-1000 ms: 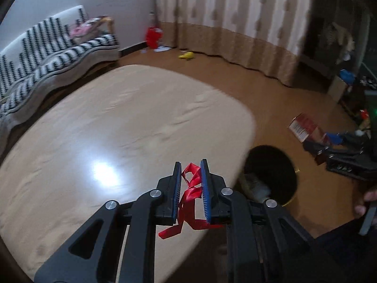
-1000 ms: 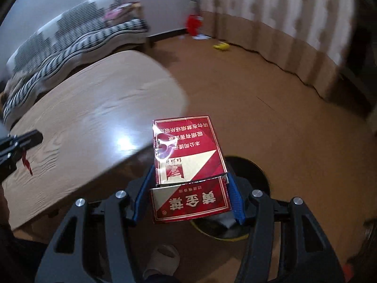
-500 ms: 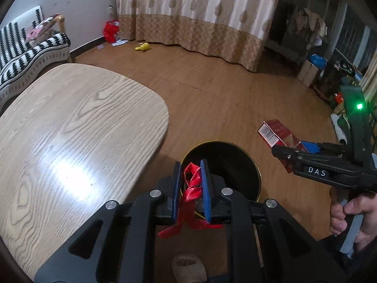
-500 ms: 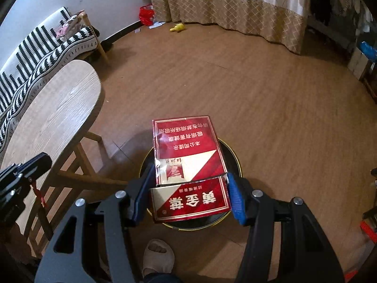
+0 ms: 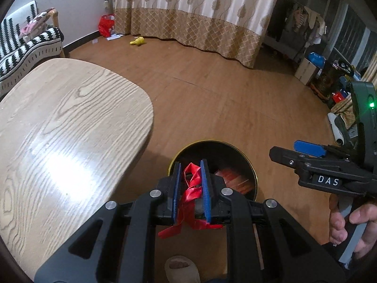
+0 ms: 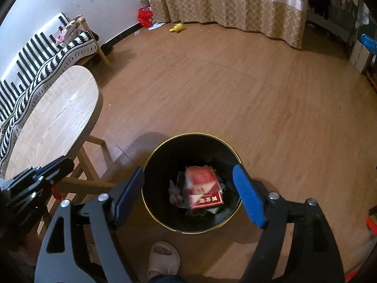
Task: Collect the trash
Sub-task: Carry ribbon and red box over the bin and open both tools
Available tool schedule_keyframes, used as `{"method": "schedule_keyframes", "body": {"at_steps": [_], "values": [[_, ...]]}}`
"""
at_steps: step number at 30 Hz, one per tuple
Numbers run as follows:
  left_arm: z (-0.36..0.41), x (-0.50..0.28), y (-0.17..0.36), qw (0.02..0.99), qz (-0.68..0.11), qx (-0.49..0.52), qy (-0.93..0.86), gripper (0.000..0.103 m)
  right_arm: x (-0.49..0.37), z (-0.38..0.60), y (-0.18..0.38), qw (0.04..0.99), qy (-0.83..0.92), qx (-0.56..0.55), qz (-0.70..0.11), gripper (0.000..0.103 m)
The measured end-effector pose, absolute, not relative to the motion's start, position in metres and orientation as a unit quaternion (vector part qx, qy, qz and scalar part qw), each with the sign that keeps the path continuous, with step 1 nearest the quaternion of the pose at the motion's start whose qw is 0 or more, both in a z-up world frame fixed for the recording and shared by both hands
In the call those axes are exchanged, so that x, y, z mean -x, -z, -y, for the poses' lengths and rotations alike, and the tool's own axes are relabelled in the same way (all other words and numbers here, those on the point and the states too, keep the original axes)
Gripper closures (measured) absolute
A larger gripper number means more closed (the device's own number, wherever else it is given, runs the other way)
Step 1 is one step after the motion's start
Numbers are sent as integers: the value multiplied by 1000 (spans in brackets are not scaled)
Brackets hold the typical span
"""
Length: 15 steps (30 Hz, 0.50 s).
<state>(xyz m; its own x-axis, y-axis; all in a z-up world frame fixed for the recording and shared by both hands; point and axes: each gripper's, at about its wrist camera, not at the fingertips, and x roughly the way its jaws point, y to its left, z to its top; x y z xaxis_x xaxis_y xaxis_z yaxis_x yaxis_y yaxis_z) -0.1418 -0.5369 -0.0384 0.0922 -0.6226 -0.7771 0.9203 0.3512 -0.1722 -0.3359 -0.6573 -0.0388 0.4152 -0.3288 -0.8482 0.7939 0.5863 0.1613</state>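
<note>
The left claw (image 5: 191, 173) pinches a red ribbon (image 5: 192, 189) above the black bin (image 5: 252, 167). A red box (image 5: 235, 182) lies inside the bin. The right claw (image 5: 304, 154) stands open right of the bin; the tabletop (image 5: 59, 127) is to its left.

Wooden floor (image 6: 235, 89) bearing a black bin (image 6: 165, 214), a light wooden table (image 5: 59, 122) and a yellow toy (image 6: 177, 27).

Bin (image 6: 162, 155): black, gold rim. Box (image 6: 203, 186) inside: red, white diagonal band. Ribbon (image 5: 192, 188): red. Gripper pads (image 6: 247, 195): blue, frames black. Table (image 5: 59, 122): light wood grain. Sofa (image 6: 47, 47): black-white stripes. Curtain (image 5: 193, 7): beige-white stripes, tan diamond hem. Floor (image 6: 235, 89): brown wood.
</note>
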Motion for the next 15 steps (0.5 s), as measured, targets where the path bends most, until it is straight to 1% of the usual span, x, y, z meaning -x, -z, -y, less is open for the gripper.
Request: {"method": "schedule_keyframes", "body": {"at_steps": [15], "values": [[583, 163, 59, 688, -411, -173, 572, 87, 372, 675, 32, 774, 411, -324, -357, 23]]}}
